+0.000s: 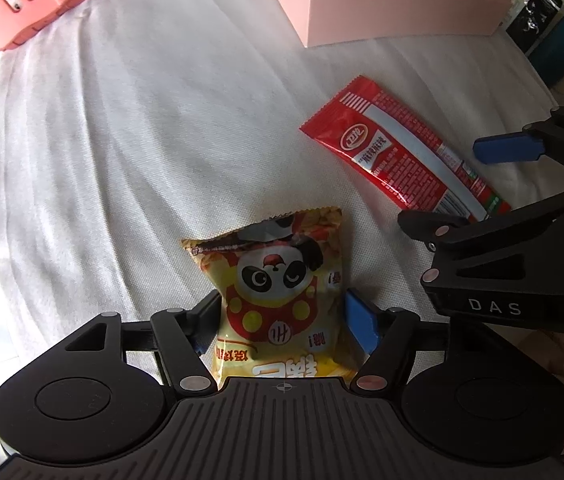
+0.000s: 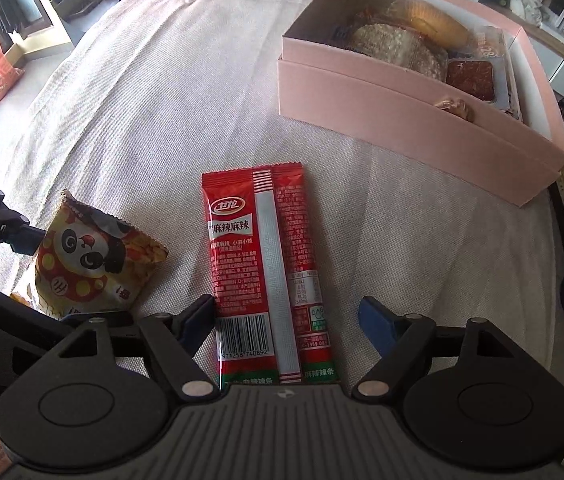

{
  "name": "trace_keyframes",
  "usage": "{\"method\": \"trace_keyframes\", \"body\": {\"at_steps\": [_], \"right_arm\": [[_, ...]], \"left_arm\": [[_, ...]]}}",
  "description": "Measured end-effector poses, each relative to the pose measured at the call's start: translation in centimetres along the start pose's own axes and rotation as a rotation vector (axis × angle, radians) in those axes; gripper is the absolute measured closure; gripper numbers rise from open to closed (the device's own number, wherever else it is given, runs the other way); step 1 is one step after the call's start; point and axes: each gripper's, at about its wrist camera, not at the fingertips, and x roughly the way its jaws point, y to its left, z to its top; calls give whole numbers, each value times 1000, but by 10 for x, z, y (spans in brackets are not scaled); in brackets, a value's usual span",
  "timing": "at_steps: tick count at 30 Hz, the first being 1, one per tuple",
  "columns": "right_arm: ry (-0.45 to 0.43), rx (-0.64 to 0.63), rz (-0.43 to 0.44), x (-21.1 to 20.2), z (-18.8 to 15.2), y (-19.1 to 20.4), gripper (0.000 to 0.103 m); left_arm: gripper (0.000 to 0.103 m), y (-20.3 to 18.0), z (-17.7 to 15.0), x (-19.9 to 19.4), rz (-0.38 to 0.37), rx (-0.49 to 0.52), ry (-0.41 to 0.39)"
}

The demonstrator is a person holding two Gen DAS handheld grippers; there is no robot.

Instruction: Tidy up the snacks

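White cloth (image 2: 142, 92) covers the table. Left gripper (image 1: 282, 320) clenches the panda snack bag (image 1: 282, 292), bag bottom cut off by gripper body. Right gripper (image 2: 286, 320) spread wide, straddling red spicy-strip packet (image 2: 270, 272), near the pink box (image 2: 402, 120); box contents hard to identify.

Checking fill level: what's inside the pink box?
In the right wrist view the pink box holds several wrapped snacks: a pale round one, a golden one behind it, and a dark red square. Its near wall hides the contents below them.
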Motion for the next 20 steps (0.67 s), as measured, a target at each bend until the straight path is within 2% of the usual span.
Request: {"method": "trace_keyframes", "body": {"at_steps": [7, 16, 20], "right_arm": [[6, -13, 0, -4, 1, 2, 42], [8, -21, 5, -5, 1, 1, 44], [9, -25, 8, -5, 0, 0, 43]], "left_arm": [[25, 0, 8, 5, 1, -21, 4], [24, -9, 9, 5, 4, -24, -7], [25, -8, 0, 7, 3, -24, -31]]}}
